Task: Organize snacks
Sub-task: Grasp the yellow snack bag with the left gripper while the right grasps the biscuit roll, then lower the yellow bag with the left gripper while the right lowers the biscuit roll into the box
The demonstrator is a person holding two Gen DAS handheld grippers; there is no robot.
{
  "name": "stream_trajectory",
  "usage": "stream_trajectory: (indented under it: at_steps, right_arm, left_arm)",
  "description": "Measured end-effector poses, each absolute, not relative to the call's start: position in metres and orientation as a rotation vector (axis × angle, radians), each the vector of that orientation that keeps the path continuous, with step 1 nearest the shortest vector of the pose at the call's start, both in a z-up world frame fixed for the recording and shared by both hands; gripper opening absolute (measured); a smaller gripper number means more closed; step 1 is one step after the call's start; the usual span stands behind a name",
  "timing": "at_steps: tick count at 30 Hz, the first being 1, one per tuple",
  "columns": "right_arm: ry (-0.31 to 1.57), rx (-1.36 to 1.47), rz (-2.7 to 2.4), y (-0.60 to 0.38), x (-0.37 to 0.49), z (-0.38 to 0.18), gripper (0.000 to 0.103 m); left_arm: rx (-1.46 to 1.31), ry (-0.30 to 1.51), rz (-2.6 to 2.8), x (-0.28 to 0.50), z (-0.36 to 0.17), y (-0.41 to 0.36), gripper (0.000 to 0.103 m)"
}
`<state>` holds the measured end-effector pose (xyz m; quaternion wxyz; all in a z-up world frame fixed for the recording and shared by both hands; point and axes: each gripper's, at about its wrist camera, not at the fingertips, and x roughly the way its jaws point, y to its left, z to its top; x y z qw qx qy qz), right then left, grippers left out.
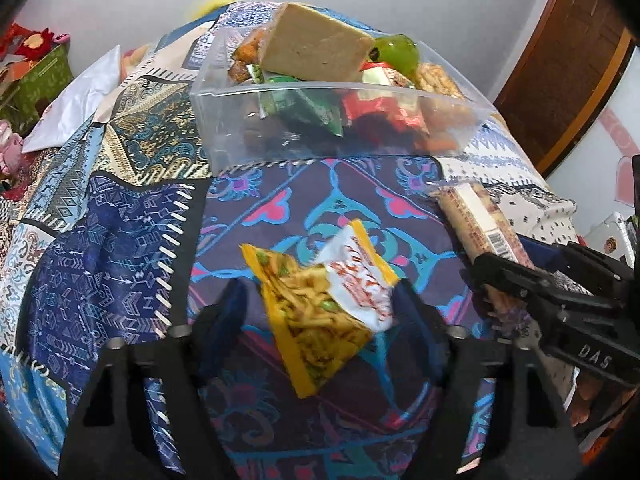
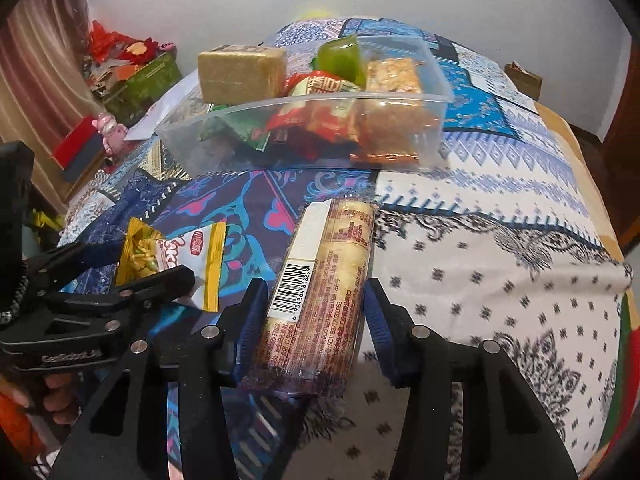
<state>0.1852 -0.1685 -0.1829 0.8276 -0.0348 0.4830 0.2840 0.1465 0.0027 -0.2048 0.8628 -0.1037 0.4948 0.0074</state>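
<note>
A yellow-and-white snack bag (image 1: 320, 300) sits crumpled between the blue pads of my left gripper (image 1: 320, 296), which is shut on it just above the cloth. In the right wrist view the same snack bag (image 2: 176, 256) stands in the left gripper (image 2: 156, 264). My right gripper (image 2: 314, 300) is shut on a long biscuit roll (image 2: 320, 272) with a barcode label, its far end resting on the cloth. That biscuit roll (image 1: 476, 216) lies to the right of the bag. Behind both stands a clear plastic box (image 1: 304, 86) (image 2: 320, 98) heaped with snacks.
A patchwork cloth (image 1: 132, 224) covers the surface, which drops away at the right edge (image 2: 592, 208). A tan block (image 2: 240, 72) and a green jelly cup (image 1: 396, 50) top the box. A green carton (image 2: 140, 80) with red clutter sits far left; a wooden door (image 1: 568, 52) stands far right.
</note>
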Motion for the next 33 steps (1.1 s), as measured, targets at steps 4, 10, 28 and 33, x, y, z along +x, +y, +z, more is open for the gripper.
stream_trajectory:
  at_steps: [4,10,28,33]
  right_arm:
    - [1.013,-0.05,0.603,-0.175,0.184,-0.177,0.044]
    - [0.982,-0.069,0.603,-0.173,0.18,-0.169,0.036]
    - [1.059,-0.197,0.618,-0.137,0.193,-0.2,0.049]
    - [1.049,-0.178,0.625,-0.138,0.193,-0.197,0.043]
  left_arm:
    - [-0.205,1.018,0.009,0.141,-0.201,-0.001,0.05]
    - [-0.212,0.996,0.005,0.137,-0.191,0.006,0.048]
    - [-0.224,0.847,0.048,0.141,-0.145,0.033,0.048]
    - [-0.224,0.825,0.039,0.151,-0.138,0.033,0.048]
